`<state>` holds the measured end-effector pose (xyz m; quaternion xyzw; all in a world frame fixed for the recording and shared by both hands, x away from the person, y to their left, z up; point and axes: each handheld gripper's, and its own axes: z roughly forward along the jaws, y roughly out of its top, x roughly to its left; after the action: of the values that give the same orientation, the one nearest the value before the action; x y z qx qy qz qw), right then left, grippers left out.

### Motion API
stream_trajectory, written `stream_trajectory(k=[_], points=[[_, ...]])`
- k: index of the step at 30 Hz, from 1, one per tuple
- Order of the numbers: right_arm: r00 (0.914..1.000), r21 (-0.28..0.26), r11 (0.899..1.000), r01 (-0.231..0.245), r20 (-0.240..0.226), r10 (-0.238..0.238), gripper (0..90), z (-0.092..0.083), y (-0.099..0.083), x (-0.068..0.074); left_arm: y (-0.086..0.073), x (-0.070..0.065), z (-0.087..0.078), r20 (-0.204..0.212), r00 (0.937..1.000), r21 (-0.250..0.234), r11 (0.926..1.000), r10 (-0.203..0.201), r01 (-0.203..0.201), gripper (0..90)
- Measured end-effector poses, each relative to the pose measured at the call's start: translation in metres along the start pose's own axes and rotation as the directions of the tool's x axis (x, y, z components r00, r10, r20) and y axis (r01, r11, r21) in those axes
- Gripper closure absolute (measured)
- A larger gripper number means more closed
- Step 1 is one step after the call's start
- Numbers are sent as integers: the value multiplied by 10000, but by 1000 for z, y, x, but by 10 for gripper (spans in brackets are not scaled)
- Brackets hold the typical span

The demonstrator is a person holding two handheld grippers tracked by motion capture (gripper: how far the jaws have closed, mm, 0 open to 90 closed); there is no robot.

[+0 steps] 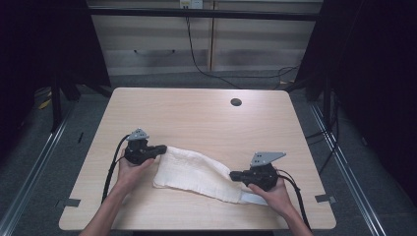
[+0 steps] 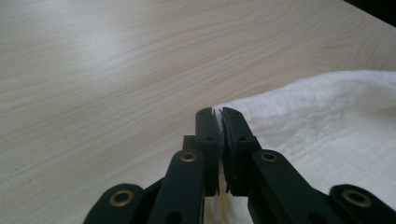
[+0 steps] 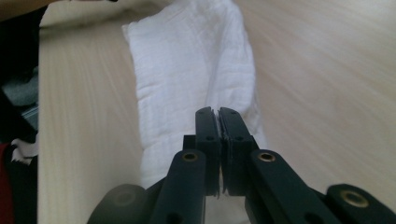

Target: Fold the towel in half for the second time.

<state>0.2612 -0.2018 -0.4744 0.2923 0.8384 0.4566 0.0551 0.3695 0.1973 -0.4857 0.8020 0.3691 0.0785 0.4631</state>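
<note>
Tools (image 1: 162,149) (image 1: 235,175) clamped on cloth (image 1: 196,172) ends

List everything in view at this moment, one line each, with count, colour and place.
cloth: one, white, folded, lying across the near half of the table between both tools
table: one, light wood, centre of the high view
hole: one, dark, far right part of the tabletop
cabinets: pale, beyond the table
left tool: one, black, shut on the cloth's left end
right tool: one, black, shut on the cloth's right end
hands: two, gripping the tools
</note>
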Motion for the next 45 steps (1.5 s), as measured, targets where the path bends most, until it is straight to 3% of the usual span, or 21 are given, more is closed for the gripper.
stream_trajectory(k=[8,14,19,21,23,29,30,31,32,37,42,45], points=[[9987,532,9984,-170,-469,195,855,8,-14,14,0,-3,1,-117,9999,-14,9999,112,-112,862],[9961,435,9990,-126,-864,163,854,6,-11,18,-1,-3,2,-216,9998,-39,10000,30,-31,862],[9911,945,9955,-113,-1310,237,862,14,-17,23,-1,-4,3,-234,9997,-10,10000,76,-76,862],[9888,1555,9878,-51,-1468,282,866,24,-23,27,-1,-5,3,-178,9998,-37,10000,85,-86,862],[9860,1529,9881,-189,-1606,437,869,27,-24,27,0,-4,3,-188,9998,-55,9999,119,-120,862],[9930,1605,9868,-206,-1116,389,873,25,-22,20,1,-5,1,-46,10000,-160,9999,28,-29,861],[9965,1589,9870,-256,-744,378,873,24,-20,13,2,-6,0,-1,10000,-208,9998,82,-82,861],[9965,1589,9870,-256,-744,378,873,24,-20,13,2,-6,0,-1,10000,-208,9998,82,-82,861],[9981,1569,9870,-358,-448,433,873,22,-19,4,4,-8,0,91,9999,-239,9997,114,-112,861],[9969,1511,9855,-775,237,748,873,16,-18,-19,7,-14,0,369,9991,-321,9993,195,-183,860],[9920,1387,9844,-1079,797,975,874,11,-17,-41,13,-29,0,702,9957,-475,9972,610,-577,860],[9886,1209,9834,-1350,838,1254,874,11,-18,-50,17,-37,-4,896,9922,-619,9948,867,-813,860]])
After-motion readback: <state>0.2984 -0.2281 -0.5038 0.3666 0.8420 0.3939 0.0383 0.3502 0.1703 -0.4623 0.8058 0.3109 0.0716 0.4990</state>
